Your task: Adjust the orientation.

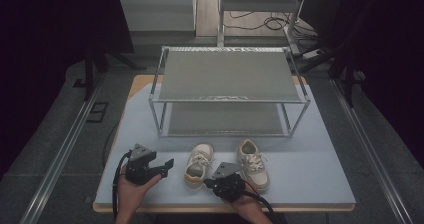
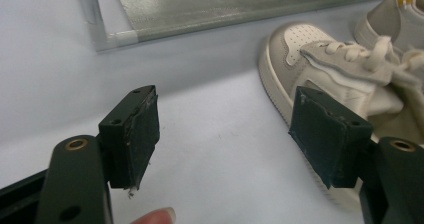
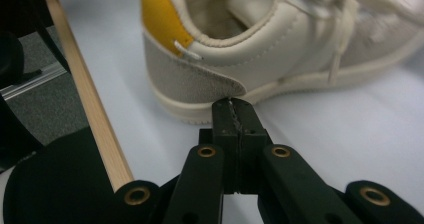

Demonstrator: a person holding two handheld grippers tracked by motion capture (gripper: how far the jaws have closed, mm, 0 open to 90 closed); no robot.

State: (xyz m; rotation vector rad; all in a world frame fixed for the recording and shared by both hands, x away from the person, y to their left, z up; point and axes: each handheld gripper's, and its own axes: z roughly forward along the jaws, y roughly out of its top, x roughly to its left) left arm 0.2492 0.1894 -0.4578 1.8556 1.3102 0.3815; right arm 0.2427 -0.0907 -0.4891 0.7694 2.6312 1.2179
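- A pale blue table [image 1: 310, 179] with a wooden edge stands in a dark room; a metal rack [image 1: 227, 79] fills its upper middle.
- Two cream shoes lie at lower centre: left shoe [image 1: 197, 165], right shoe [image 1: 253, 164].
- Left gripper [image 1: 167, 165] is spread wide and empty beside the left shoe.
- Right gripper [image 3: 235, 115] is clenched on nothing, at the shoe's heel near the table edge.
- Bare surface lies at lower right.

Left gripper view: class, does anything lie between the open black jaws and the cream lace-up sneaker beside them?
Nothing visible does. The left gripper stands open over bare pale blue table surface, and the cream lace-up sneaker lies just past its right-hand jaw. The silver metal shoe rack stands farther back, out of the path.
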